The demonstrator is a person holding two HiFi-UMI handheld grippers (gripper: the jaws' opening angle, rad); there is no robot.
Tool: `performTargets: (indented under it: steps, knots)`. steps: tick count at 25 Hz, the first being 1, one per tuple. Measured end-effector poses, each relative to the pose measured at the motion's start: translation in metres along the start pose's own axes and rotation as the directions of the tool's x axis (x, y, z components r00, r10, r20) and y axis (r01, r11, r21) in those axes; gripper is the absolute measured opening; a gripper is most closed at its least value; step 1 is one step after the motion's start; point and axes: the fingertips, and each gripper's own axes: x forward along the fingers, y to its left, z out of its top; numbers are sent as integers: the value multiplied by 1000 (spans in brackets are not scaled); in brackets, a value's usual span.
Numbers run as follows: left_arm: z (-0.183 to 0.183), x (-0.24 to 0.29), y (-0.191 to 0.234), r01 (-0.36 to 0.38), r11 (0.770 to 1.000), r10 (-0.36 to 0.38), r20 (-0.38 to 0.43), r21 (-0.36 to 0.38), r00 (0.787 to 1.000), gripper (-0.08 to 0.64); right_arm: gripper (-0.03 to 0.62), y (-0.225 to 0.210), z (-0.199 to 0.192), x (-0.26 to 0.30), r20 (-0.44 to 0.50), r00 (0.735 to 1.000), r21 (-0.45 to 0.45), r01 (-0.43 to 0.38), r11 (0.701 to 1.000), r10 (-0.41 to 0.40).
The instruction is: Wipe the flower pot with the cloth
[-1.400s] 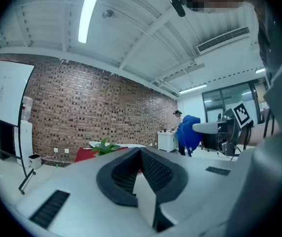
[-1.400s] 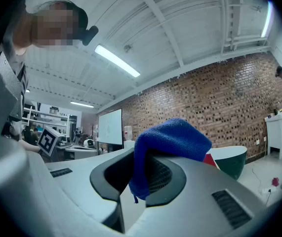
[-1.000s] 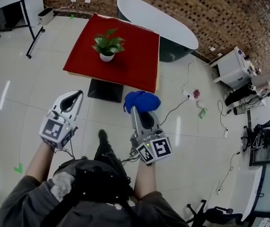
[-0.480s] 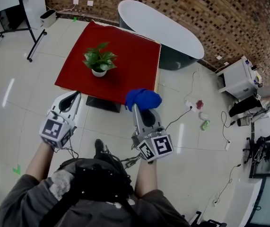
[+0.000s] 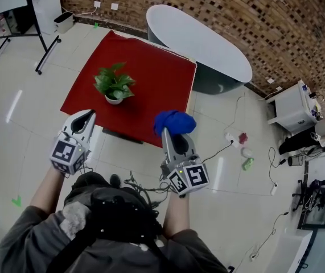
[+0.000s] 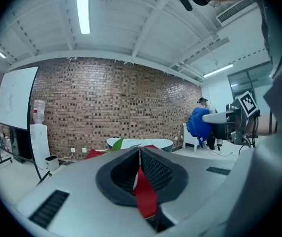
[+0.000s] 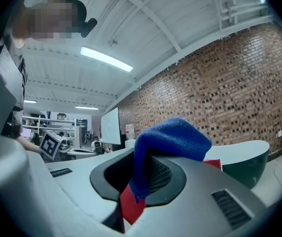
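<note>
Ahead of you the brick wall [image 5: 219, 4] runs across the far side of the pale tiled floor [image 5: 20, 107]. In front of it stands a long white oval table [image 5: 208, 41], and just beside that, nearer you, the square table with the red top [image 5: 151, 84].

The flower pot [image 5: 114, 99] stands on the red top, toward its left half and nearer the front edge. It looks white and upright, though the green leaves [image 5: 112, 83] cover most of it and it is small in the head view.

You hold both tools up over the floor, short of the table and well apart from the pot. Your left gripper [image 5: 85, 115] has its jaws together with nothing between them. Your right gripper [image 5: 169, 134] is clamped on the blue cloth [image 5: 175, 121], which bunches over the jaw tips and hangs down one side between them.
</note>
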Motion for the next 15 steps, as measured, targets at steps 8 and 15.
performTargets:
  steps: [8,15]
  knots:
    - [-36,39,32,-7,1000,7,-31,-18,999,19,64,-23,-34,47,-45,999,46,2,999,0]
    - [-109,91,57,81,996,-83,-126,-20,989,161,64,-48,-99,98,-153,987,43,52,998,-45]
